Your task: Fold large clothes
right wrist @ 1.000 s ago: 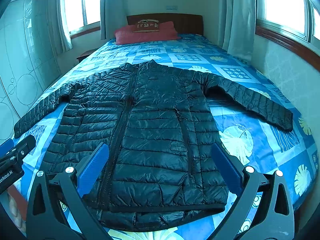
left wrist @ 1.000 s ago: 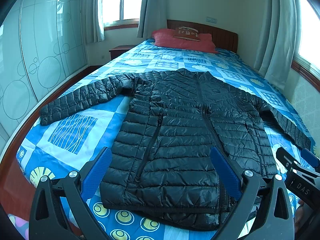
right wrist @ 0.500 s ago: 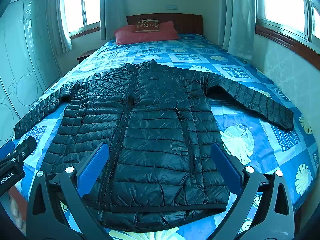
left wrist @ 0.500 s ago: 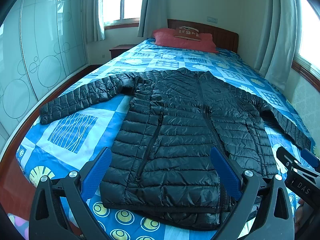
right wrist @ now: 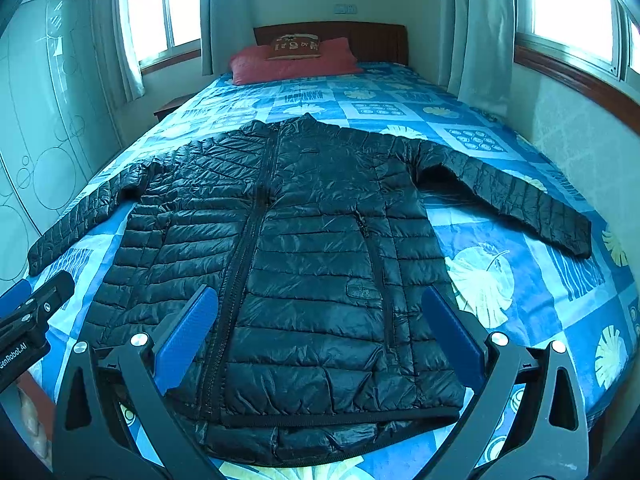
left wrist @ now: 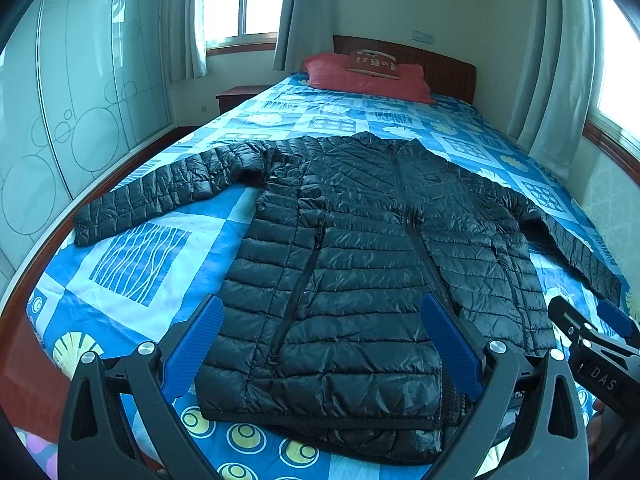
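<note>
A black quilted puffer jacket point(left wrist: 360, 248) lies flat, front up and zipped, on the bed with both sleeves spread out; it also shows in the right wrist view point(right wrist: 304, 248). My left gripper point(left wrist: 320, 320) is open and empty, held above the jacket's hem on its left half. My right gripper point(right wrist: 318, 314) is open and empty, above the hem on the right half. The left sleeve cuff point(left wrist: 92, 224) reaches the bed's left edge. The right sleeve cuff point(right wrist: 568, 236) lies near the right edge. Each gripper shows at the edge of the other's view.
The bed has a blue patterned cover point(left wrist: 140, 256) and red pillows point(left wrist: 368, 76) at the wooden headboard. A wardrobe with glass doors point(left wrist: 60, 120) stands on the left. A wall and curtains point(right wrist: 480, 40) close the right side. A nightstand point(left wrist: 236, 96) is beside the bed.
Both grippers have drifted very slightly; the jacket has not moved and both grippers stay open.
</note>
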Demonstrator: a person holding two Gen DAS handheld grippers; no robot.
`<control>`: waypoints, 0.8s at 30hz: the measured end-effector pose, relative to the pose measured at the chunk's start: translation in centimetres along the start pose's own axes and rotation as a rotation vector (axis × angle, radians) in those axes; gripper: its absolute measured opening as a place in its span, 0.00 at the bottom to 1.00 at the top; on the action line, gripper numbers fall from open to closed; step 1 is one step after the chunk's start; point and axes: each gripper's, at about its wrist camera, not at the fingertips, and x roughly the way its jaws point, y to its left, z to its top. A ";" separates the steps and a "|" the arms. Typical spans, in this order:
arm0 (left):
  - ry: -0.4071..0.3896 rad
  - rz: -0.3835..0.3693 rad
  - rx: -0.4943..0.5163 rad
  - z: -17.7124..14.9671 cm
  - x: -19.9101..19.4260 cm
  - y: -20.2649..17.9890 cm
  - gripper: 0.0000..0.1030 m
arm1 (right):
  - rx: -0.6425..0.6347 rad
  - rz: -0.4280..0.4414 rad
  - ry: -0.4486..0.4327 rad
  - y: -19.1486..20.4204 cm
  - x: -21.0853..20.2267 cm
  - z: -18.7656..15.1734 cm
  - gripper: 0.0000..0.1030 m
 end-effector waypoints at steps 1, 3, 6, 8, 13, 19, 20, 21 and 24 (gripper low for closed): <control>0.003 0.001 0.001 0.0 0.2 0.0 0.95 | 0.000 0.000 0.002 -0.1 0.2 0.0 0.98; 0.011 -0.002 0.007 0.0 0.6 -0.3 0.95 | -0.001 0.000 0.008 -0.2 0.5 0.0 0.98; 0.022 -0.005 0.013 0.3 1.4 -0.7 0.95 | 0.002 0.002 0.021 -0.2 1.2 0.1 0.98; 0.031 -0.009 0.013 0.5 1.8 -0.6 0.95 | 0.001 0.002 0.025 -0.3 1.3 0.2 0.98; 0.046 -0.010 0.014 0.5 2.5 -0.6 0.95 | 0.004 0.001 0.036 -0.5 1.9 0.2 0.98; 0.054 -0.009 0.012 0.7 2.9 -0.3 0.95 | 0.002 0.000 0.039 -0.4 2.1 0.2 0.98; 0.054 -0.008 0.012 0.7 2.9 -0.2 0.95 | 0.003 0.000 0.039 -0.4 2.1 0.2 0.98; 0.054 -0.009 0.011 0.7 2.9 -0.2 0.95 | 0.005 -0.002 0.039 -0.5 2.2 0.2 0.98; 0.056 -0.008 0.009 0.7 3.3 0.0 0.95 | 0.011 -0.001 0.047 -0.8 2.6 0.4 0.98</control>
